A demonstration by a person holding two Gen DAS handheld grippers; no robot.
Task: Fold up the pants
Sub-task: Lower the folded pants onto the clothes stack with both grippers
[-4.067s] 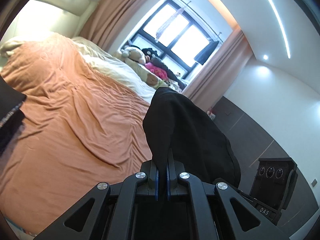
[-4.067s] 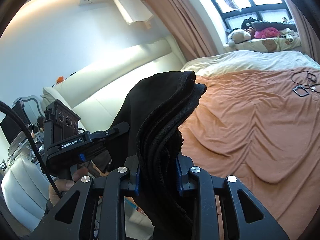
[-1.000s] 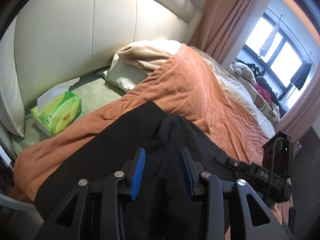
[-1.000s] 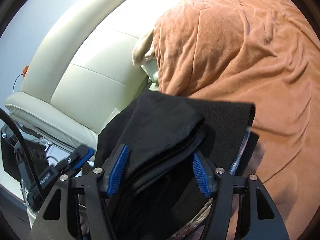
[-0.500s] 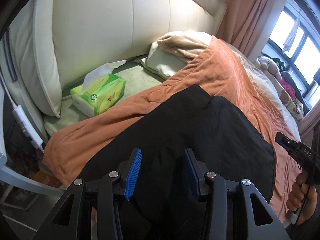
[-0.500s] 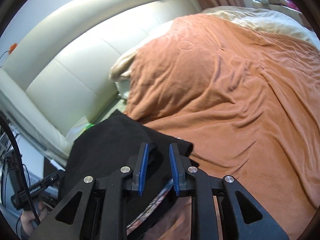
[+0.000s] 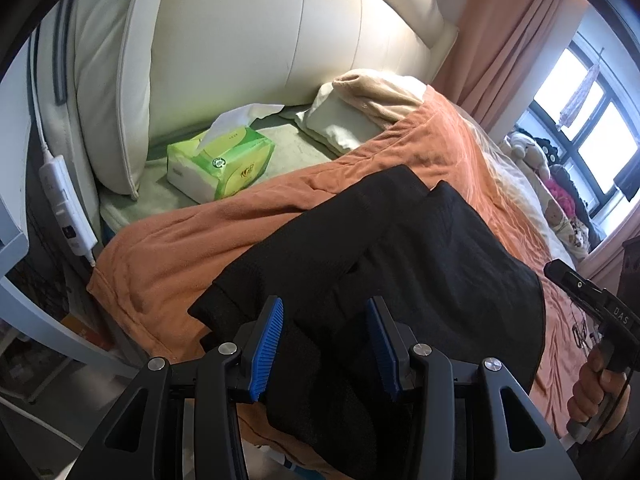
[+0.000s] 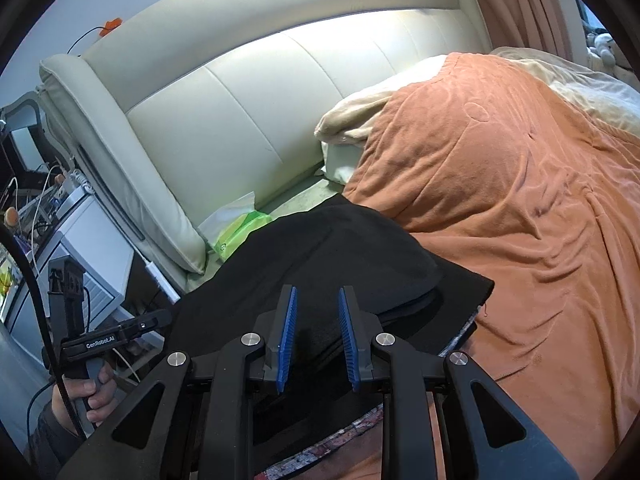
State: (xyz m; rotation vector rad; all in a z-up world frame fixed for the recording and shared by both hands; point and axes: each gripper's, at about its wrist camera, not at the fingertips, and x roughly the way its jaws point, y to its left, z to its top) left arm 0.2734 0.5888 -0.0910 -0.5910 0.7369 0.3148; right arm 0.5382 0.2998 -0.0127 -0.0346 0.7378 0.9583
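The black pants (image 7: 420,264) lie folded in a stack on the orange blanket (image 7: 192,240) near the bed's corner by the headboard. They also show in the right wrist view (image 8: 340,256). My left gripper (image 7: 326,312) is open just above the pants' near edge, nothing between its blue pads. My right gripper (image 8: 316,304) is open over the pants on the other side, also empty. Each gripper shows in the other's view, the right one (image 7: 588,304) and the left one (image 8: 104,336).
A green tissue box (image 7: 220,164) sits by the cream headboard (image 7: 260,40), next to a pillow (image 7: 348,128). A patterned cloth (image 8: 344,440) peeks out under the pants. A bedside cabinet with cables (image 8: 60,216) stands left of the bed. Stuffed toys (image 7: 532,156) lie by the window.
Both grippers carried the pants down onto the blanket by the headboard, let go and drew back. In the last half second the right gripper opened a little wider.
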